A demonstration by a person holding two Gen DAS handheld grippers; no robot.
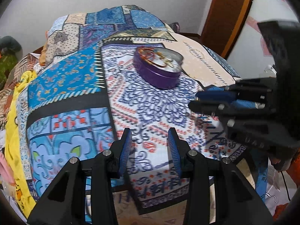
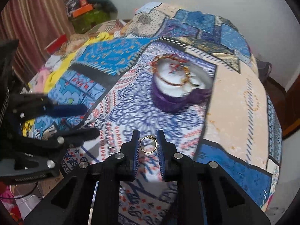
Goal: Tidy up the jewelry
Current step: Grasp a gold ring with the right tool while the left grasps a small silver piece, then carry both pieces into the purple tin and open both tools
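The right tool holds a thin gold ring between its blue pads, the two fingers closed down to the ring's width so that each pad touches one side of the band; the ring hangs upright above the patterned bedspread, near the viewer and well short of the box; in the right wrist view a purple jewelry box sits farther out on the bed, open at the top, with a white lining and several red and gold bangles lying in and across it, though motion blur softens their outlines; in the left wrist view the same box shows its purple wall and a shiny, picture-printed top surface, standing on the blue and white patch of the bedspread; the left tool hovers over the near edge of the bed with its fingers spread wide apart and nothing between them; the right tool enters that view from the right, its fingers nearly together, the ring too small to make out there; the left tool likewise shows at the left of the right wrist view, blurred; a yellow cloth lies crumpled along the left side of the bed; a wooden door frame stands at the far right.
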